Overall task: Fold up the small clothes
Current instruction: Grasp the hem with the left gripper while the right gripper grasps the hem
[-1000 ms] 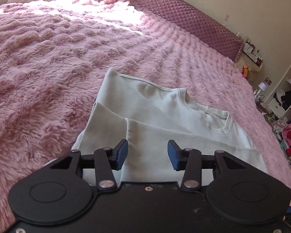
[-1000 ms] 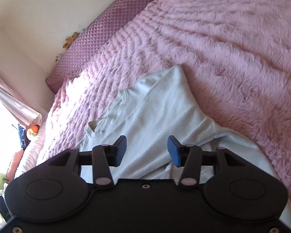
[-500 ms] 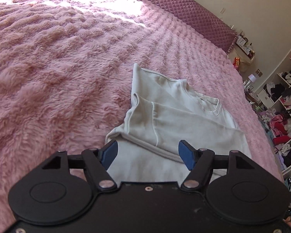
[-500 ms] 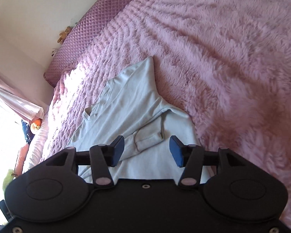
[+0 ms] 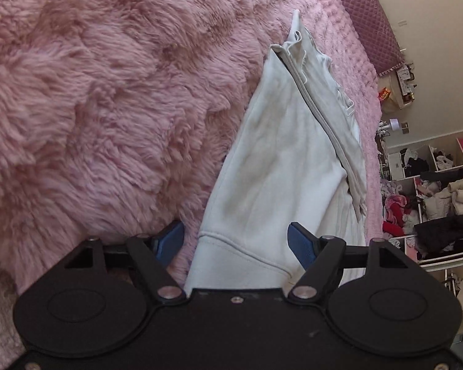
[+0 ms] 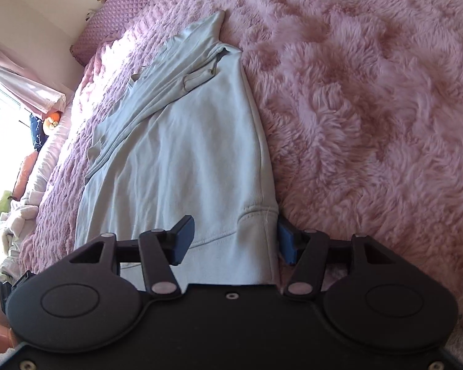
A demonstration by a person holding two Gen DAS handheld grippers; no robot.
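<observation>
Sweatshirt (image 5: 281, 166), pale, sleeves folded in, flat on fluffy pink bed (image 5: 92, 108); cluttered shelves (image 5: 441, 191) beyond. Both grippers' jaws opening, hem corners between, unpinched.

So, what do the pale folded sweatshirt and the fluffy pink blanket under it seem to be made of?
The pale folded sweatshirt looks like matte cotton-type jersey, probably a knit: its surface is smooth, with soft creases and a stitched, ribbed hem band. The fluffy pink blanket looks like long-pile plush, likely synthetic faux fur: shaggy tufts with a slight sheen. The exact fibres cannot be told.
</observation>
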